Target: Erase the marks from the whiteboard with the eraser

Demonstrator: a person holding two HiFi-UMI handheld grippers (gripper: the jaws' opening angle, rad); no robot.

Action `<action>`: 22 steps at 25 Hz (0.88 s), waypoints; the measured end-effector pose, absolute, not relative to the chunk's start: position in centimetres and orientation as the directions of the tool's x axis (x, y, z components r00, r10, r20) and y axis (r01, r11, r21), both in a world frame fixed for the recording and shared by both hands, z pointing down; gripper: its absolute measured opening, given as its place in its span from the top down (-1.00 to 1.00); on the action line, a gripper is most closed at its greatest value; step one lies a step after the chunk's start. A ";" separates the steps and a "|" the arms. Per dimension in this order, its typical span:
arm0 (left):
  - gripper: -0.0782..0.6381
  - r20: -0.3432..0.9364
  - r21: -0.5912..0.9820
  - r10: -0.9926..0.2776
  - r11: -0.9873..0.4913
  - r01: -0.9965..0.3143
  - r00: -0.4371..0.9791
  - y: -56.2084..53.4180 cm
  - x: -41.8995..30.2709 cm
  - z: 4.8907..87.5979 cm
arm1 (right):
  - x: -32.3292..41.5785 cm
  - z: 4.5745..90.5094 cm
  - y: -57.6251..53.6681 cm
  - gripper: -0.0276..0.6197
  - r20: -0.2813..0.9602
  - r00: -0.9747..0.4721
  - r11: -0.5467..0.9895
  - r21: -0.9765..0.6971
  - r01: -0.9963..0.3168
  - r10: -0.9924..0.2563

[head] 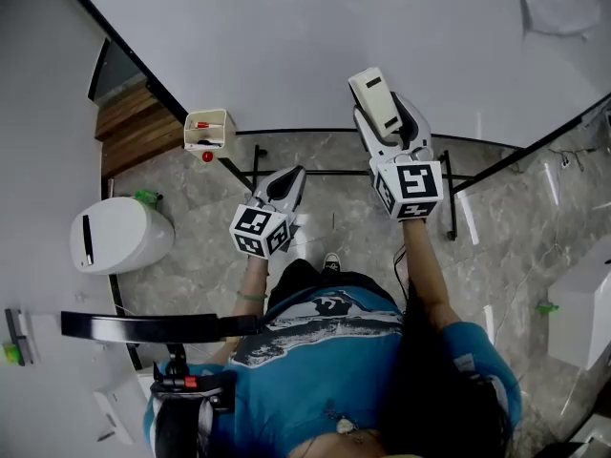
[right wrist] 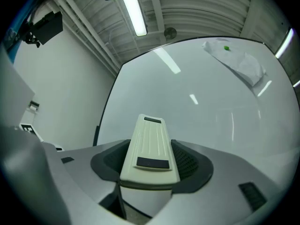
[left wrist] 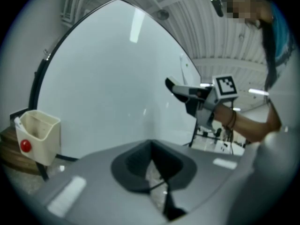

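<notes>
The whiteboard fills the top of the head view, and I see no marks on the part that shows. My right gripper is shut on a cream eraser, held up in front of the board's lower edge. The right gripper view shows the eraser clamped between the jaws and pointing at the board. Whether it touches the surface I cannot tell. My left gripper hangs lower and to the left, shut on nothing. Its own view shows the board and the right gripper with the eraser.
A cream holder with red items hangs at the board's lower left corner. A crumpled sheet is stuck at the board's upper right. The stand's black legs cross the marble floor. A white bin stands on the left.
</notes>
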State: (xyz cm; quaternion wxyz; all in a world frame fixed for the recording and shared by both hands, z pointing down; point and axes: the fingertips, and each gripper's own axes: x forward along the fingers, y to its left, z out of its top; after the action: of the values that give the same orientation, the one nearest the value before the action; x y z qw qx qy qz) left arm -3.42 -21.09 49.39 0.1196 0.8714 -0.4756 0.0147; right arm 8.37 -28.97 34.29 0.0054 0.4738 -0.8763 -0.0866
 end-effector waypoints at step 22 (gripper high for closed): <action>0.77 0.149 0.175 -0.776 -0.590 -0.788 0.613 -27.1 -8.3 47.8 | 15.6 16.1 -39.5 0.10 -0.495 -0.138 -0.024 0.308 -0.951 -0.858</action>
State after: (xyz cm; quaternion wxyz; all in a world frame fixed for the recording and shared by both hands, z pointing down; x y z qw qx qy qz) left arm -8.26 -27.10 47.84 0.1121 0.8911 -0.4388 0.0281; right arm 15.64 -39.49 16.07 -0.0787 0.6516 -0.6941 -0.2959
